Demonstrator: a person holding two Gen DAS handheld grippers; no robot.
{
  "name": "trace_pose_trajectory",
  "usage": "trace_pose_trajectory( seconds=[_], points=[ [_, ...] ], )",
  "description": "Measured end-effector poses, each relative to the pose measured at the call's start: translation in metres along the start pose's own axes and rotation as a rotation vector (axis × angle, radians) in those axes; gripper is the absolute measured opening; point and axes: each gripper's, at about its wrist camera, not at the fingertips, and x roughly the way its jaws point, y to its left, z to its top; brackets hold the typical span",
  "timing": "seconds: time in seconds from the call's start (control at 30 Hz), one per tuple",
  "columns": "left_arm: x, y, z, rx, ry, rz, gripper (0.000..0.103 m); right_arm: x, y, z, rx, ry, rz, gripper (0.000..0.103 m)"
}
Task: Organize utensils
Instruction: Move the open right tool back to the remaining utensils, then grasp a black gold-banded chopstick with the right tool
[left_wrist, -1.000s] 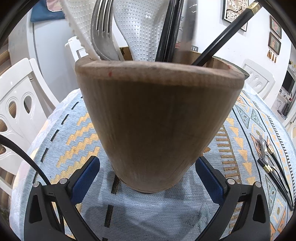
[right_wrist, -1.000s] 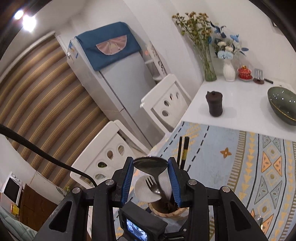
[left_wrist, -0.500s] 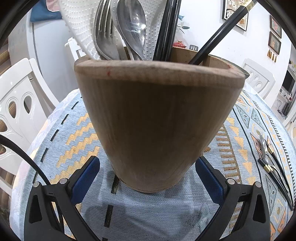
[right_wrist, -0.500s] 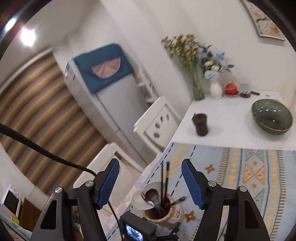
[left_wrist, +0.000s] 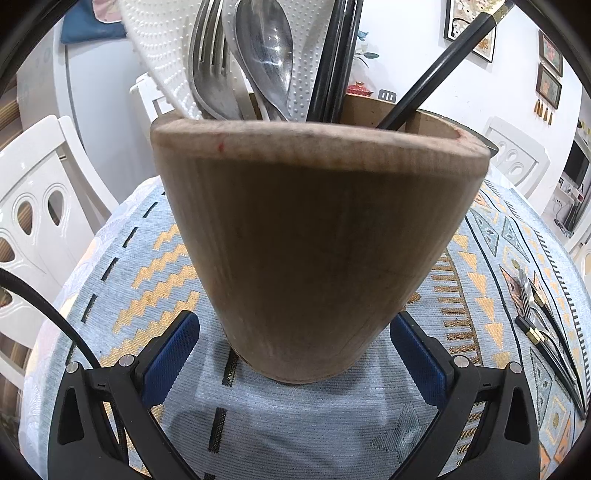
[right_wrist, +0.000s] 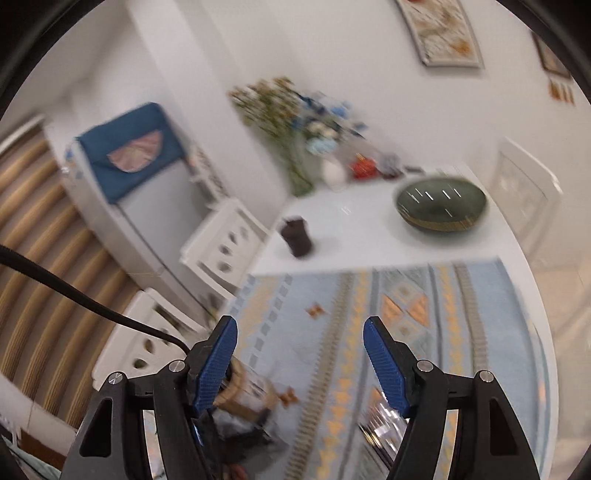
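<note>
– Now, the task item: where is it?

– The wooden holder (left_wrist: 317, 240) stands upright on the patterned cloth (left_wrist: 140, 258) over the surface and fills the left wrist view. In it are a spoon (left_wrist: 266, 48), a fork (left_wrist: 207, 74), a white dotted paddle (left_wrist: 159, 44) and black chopsticks (left_wrist: 332, 55). One more chopstick (left_wrist: 443, 66) leans out to the right. All their tops are cut off by the frame.

– Left gripper (left_wrist: 294, 320)?

– Its jaws stand either side of the holder's base. A sliver of cloth shows beside the left pad (left_wrist: 170, 354), and the right pad sits against the holder's outline. Whether they press on it I cannot tell.

– Right gripper (right_wrist: 299, 325)?

– Its jaws have just been opening and are apart with nothing between them, only cloth beyond. That view is heavily blurred.

– What can be made out there?

– A green bowl (right_wrist: 441, 206) and a dark cup (right_wrist: 297, 236) sit on the bare white surface (right_wrist: 351, 236). A tan rim low behind the left finger may be the holder, though it is too smeared to confirm.

– Loose utensils?

– A cluster of cutlery (left_wrist: 543, 325) lies on the cloth at the right edge of the left wrist view. It is partly cut off and the pieces overlap, so I cannot count them.
</note>
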Motion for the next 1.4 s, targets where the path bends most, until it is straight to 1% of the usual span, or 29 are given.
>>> trace_pose_trajectory(
  seconds=[0.13, 0.2, 0.27, 0.37, 0.4, 0.43, 0.5, 0.57, 0.7, 0.8, 0.97, 1.17, 1.3, 1.33, 1.4],
  points=[
    [-0.001, 0.0, 0.0, 0.0, 0.004, 0.001, 0.103, 0.02, -0.025, -0.024, 0.034, 0.097, -0.086, 0.069],
    [-0.001, 0.0, 0.001, 0.0, 0.004, 0.001, 0.103, 0.035, -0.036, -0.035, 0.035, 0.166, -0.144, 0.069],
    [-0.001, 0.0, 0.0, 0.0, 0.004, 0.001, 0.103, 0.056, -0.048, -0.048, 0.022, 0.258, -0.23, 0.069],
    [-0.001, 0.0, 0.0, -0.001, 0.004, 0.001, 0.103, 0.08, -0.064, -0.065, 0.01, 0.361, -0.295, 0.068],
    [-0.001, 0.0, 0.001, 0.0, 0.004, 0.001, 0.103, 0.087, -0.07, -0.07, 0.009, 0.386, -0.313, 0.064],
    [-0.001, 0.0, 0.001, 0.001, 0.004, 0.001, 0.103, 0.093, -0.074, -0.075, 0.004, 0.41, -0.324, 0.057],
    [-0.001, 0.0, 0.001, 0.0, 0.007, 0.001, 0.103, 0.104, -0.082, -0.085, -0.007, 0.451, -0.345, 0.048],
    [-0.002, 0.0, 0.001, 0.0, 0.006, 0.002, 0.103, 0.112, -0.087, -0.092, -0.02, 0.467, -0.353, 0.046],
    [-0.003, 0.0, 0.0, 0.001, 0.009, 0.001, 0.103, 0.128, -0.09, -0.1, -0.052, 0.509, -0.373, 0.038],
    [-0.003, 0.0, 0.0, 0.0, 0.008, 0.001, 0.103, 0.14, -0.096, -0.105, -0.067, 0.541, -0.415, 0.038],
    [-0.004, -0.001, 0.0, 0.002, 0.012, 0.001, 0.103, 0.152, -0.111, -0.111, 0.003, 0.577, -0.369, 0.038],
    [-0.004, -0.001, 0.0, 0.003, 0.014, 0.001, 0.103, 0.159, -0.114, -0.119, -0.025, 0.605, -0.394, 0.038],
    [0.001, 0.001, 0.005, 0.002, 0.016, 0.002, 0.103, 0.159, -0.116, -0.119, 0.0, 0.584, -0.387, 0.038],
    [0.001, 0.0, 0.005, 0.003, 0.017, 0.002, 0.103, 0.161, -0.118, -0.119, 0.0, 0.587, -0.398, 0.029],
    [0.003, 0.0, 0.006, 0.002, 0.017, 0.002, 0.103, 0.162, -0.117, -0.12, -0.027, 0.587, -0.406, 0.026]
  ],
)
